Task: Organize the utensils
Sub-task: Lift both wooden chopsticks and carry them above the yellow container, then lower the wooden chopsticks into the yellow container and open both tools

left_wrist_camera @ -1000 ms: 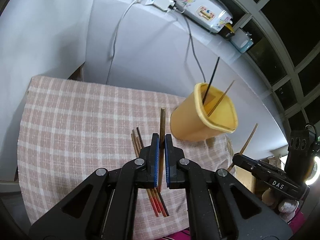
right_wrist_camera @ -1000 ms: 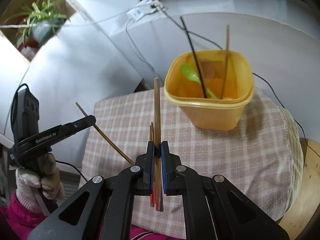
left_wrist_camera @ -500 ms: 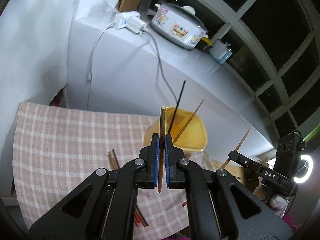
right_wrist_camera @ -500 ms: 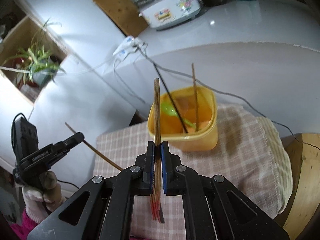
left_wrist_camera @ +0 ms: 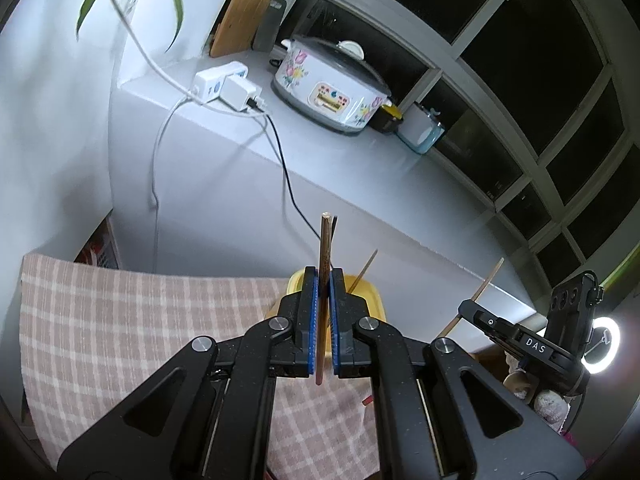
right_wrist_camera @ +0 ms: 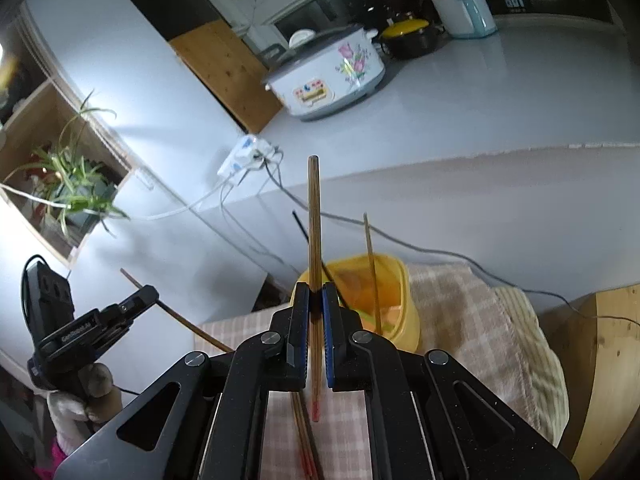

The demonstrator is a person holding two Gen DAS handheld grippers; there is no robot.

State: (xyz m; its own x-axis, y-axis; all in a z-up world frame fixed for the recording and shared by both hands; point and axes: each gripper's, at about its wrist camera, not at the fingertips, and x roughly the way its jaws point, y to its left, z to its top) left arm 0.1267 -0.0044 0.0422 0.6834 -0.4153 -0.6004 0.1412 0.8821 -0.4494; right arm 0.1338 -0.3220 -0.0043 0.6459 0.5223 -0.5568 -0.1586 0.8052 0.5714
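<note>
Left wrist view: left gripper with black arms and blue pads, pinching 1 brown wooden chopstick upright between pressed pads, red tip poking out below. Behind the fingers, partly hidden, yellow plastic cup on pink checked cloth, with 1 thin black stick and 1 bamboo stick rising from it. Far off on the grey counter, white flowered rice cooker and white power strip. At right, right gripper gripping a thin bamboo chopstick slanting up.

Right wrist view: right gripper clamped shut on 1 long brown wooden chopstick, upright, red tip below the pads. Under it, more red-tipped chopsticks lying on the cloth. Just beyond, slightly right, the yellow cup holding a bamboo stick, a black stick and something green. At left, left gripper in a gloved hand, pinching a slanted chopstick. Potted green plant on the far left shelf.
</note>
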